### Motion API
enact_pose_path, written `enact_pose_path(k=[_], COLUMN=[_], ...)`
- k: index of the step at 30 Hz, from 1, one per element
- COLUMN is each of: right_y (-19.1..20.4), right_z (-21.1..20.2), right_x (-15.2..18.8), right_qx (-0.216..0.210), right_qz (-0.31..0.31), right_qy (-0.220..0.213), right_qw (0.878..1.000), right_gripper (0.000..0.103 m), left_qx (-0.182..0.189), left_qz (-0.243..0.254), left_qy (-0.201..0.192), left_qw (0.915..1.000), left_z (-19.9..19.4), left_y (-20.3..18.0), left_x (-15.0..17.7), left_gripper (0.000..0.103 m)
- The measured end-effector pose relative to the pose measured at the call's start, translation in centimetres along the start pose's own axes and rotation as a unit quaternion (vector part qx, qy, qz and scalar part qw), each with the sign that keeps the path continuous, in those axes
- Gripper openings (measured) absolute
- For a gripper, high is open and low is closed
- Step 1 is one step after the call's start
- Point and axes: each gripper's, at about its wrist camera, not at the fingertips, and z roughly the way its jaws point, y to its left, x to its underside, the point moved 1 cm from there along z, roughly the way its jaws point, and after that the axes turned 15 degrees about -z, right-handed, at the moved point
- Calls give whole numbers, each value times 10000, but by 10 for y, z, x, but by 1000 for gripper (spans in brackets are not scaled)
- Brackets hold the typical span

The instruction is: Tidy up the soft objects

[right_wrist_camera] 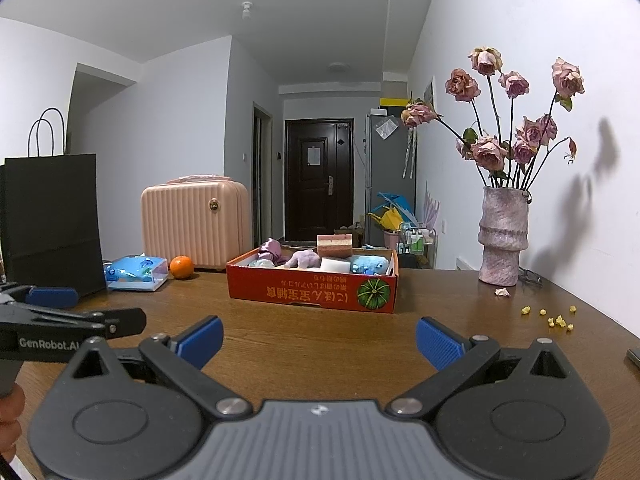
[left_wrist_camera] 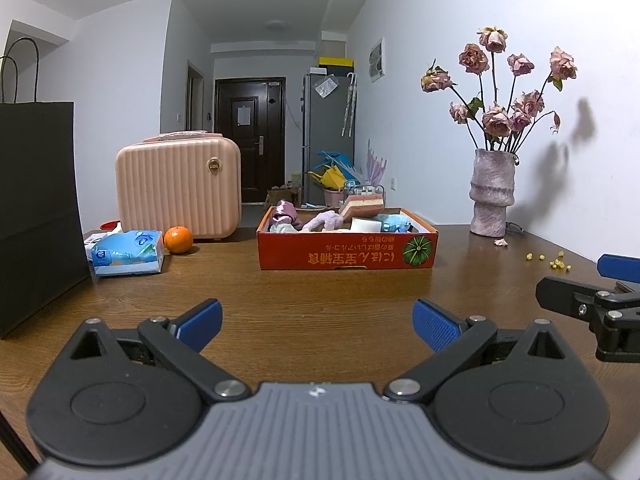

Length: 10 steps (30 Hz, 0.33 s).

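A brown wooden table (left_wrist_camera: 328, 292) carries a red cardboard box (left_wrist_camera: 347, 251) at its middle, a pink ribbed case (left_wrist_camera: 178, 188), an orange (left_wrist_camera: 178, 239) and a blue tissue pack (left_wrist_camera: 128, 253) to the left beside a black paper bag (left_wrist_camera: 38, 216), a vase of dried roses (left_wrist_camera: 491, 194) and yellow crumbs (left_wrist_camera: 554, 261) to the right.

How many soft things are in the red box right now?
6 visible in the box: purple cloth back left, pale item below it, lilac plush centre, layered sponge behind, white block in front, blue plush right. More may be hidden.
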Motion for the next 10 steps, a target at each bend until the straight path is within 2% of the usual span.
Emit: enact_pose_path(k=[10], right_y=[1], right_z=[5], right_x=[4], right_qx=[-10], right_qz=[1], right_qy=[43], right_qw=[10000], right_gripper=[103], left_qx=[24], left_qz=[-11], left_qy=[16], left_qw=[10000], left_z=[3], left_y=[1], left_x=[1], left_gripper=[103])
